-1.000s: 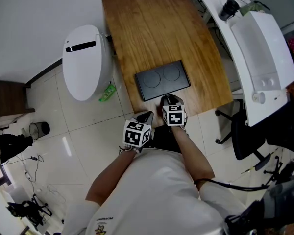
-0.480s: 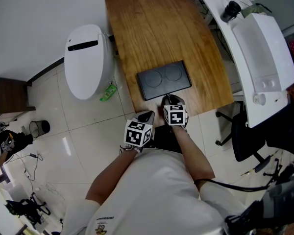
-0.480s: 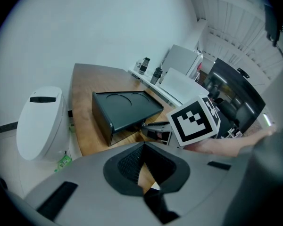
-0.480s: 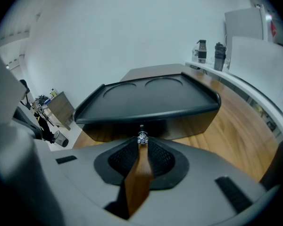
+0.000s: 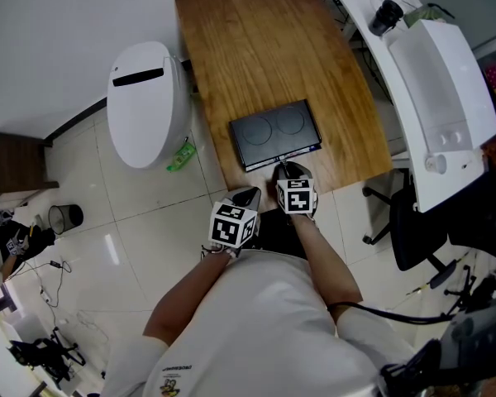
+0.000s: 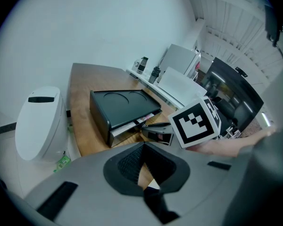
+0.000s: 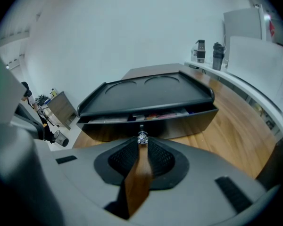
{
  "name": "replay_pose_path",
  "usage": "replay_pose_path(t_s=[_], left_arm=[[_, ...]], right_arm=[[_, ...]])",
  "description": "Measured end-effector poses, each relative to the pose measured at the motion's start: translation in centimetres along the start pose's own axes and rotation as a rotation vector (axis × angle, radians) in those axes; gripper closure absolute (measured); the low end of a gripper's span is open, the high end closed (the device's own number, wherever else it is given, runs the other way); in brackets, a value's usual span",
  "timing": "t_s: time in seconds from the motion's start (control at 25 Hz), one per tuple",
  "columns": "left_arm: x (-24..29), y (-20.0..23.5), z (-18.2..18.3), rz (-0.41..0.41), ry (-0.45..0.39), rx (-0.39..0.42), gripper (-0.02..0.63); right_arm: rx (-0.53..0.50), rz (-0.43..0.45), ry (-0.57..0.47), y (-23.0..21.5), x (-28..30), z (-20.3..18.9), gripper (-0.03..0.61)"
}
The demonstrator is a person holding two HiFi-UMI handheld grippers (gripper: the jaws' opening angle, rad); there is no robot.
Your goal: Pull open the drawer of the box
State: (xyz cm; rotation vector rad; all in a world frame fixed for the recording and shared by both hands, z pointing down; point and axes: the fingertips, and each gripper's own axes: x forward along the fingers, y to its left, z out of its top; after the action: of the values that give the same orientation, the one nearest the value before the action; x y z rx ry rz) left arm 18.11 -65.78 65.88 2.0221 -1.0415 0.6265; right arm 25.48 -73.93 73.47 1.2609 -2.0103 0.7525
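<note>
Two tools near table (image 5: 256,40) front edge. Box (image 5: 274,135) sits on table close to that edge. Drawer (image 7: 179,126) slightly out, coloured papers visible in gap. Right tool (image 5: 287,169) at drawer front, jaws pinched on small metal knob (image 7: 142,138). Left tool (image 5: 246,195) just beside right one, apart from box; jaw tips together, nothing held.

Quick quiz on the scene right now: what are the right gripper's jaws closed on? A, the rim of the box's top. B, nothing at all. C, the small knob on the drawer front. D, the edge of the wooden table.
C: in the right gripper view, the right gripper has its jaws pinched on the small metal knob at the front of the drawer, which stands a crack open in the black box.
</note>
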Motion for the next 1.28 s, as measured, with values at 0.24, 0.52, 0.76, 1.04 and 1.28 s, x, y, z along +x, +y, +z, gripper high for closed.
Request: replay_pose_path(t_s=[0.24, 0.52, 0.76, 1.04, 1.28], left_arm=[[-0.2, -0.3, 0.0, -0.009, -0.004, 0.009, 0.612], [-0.4, -0.3, -0.3, -0.016, -0.004, 0.018, 0.612], [-0.4, -0.3, -0.5, -0.023, -0.004, 0.020, 0.612], [-0.6, -0.5, -0.4, -0.029, -0.015, 0.027, 0.612], [-0.6, -0.9, -0.9, -0.033, -0.012, 0.033, 0.612]], right_arm=[[0.002, -0.001, 0.005, -0.1, -0.3, -0.7, 0.524], [0.009, -0.009, 0.009, 0.1, -0.8, -1.5, 0.525], [0.015, -0.013, 0.012, 0.0, -1.2, -2.2, 0.524], [0.026, -0.020, 0.015, 0.0, -1.9, -3.1, 0.524], [0.036, -0.027, 0.021, -0.1, -2.6, -4.0, 0.525]])
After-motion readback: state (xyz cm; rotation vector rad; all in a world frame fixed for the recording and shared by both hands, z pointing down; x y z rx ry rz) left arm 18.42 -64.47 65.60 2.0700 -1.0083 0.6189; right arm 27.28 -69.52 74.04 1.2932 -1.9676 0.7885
